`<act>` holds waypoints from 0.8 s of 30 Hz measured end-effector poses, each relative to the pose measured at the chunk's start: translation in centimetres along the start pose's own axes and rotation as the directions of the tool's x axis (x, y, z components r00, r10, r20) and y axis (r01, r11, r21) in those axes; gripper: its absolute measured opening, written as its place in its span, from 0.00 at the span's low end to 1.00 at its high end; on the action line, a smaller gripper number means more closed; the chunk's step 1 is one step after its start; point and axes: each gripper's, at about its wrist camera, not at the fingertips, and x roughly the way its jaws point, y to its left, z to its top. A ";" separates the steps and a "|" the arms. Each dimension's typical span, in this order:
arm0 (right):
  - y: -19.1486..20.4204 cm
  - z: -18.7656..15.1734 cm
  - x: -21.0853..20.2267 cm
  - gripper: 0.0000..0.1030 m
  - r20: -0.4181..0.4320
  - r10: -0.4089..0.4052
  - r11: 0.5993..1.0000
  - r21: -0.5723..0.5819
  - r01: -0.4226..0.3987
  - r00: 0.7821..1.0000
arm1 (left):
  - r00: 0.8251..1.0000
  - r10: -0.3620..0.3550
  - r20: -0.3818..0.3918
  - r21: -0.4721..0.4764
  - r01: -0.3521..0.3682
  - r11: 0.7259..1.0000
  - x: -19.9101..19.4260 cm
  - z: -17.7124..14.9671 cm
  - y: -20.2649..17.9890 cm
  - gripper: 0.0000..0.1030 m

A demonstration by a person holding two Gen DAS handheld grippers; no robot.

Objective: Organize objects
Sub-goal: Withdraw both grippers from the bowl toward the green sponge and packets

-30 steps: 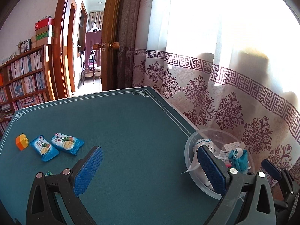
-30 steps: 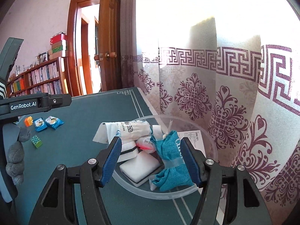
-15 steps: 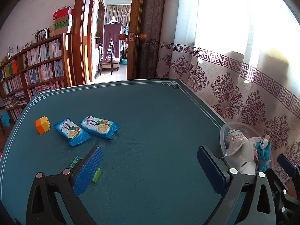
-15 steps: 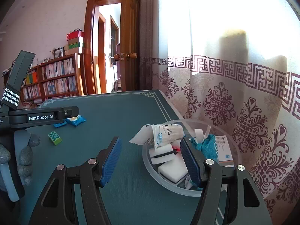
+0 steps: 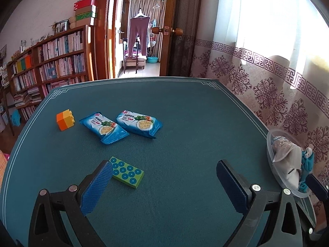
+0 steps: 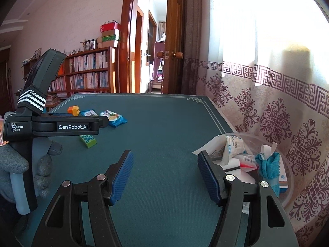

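My left gripper (image 5: 164, 177) is open and empty above the teal table (image 5: 185, 107). A green block with blue dots (image 5: 126, 171) lies just beyond its left finger. Two blue snack packets (image 5: 103, 127) (image 5: 138, 123) and an orange-yellow block (image 5: 65, 119) lie farther off. My right gripper (image 6: 165, 168) is open and empty. To its right stands a clear bowl (image 6: 287, 189) that holds a white pouch (image 6: 232, 144), a blue cloth (image 6: 268, 164) and small boxes. The bowl also shows in the left wrist view (image 5: 270, 152).
A patterned curtain (image 6: 277, 107) hangs along the table's right edge, close behind the bowl. A doorway (image 5: 141, 41) and a bookshelf (image 5: 51, 65) stand beyond the far edge. The left gripper's body (image 6: 51, 126) is at the left of the right wrist view.
My left gripper has swung left from the bowl toward the blocks and packets. My right gripper has pulled back and left out of the bowl, leaving the blue cloth inside.
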 end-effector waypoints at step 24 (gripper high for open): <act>3.6 -1.4 7.4 0.67 -0.215 0.194 0.981 0.018 -0.195 0.957 | 0.981 0.179 -0.080 -0.147 -0.189 0.971 1.7 -1.2 10.5 1.00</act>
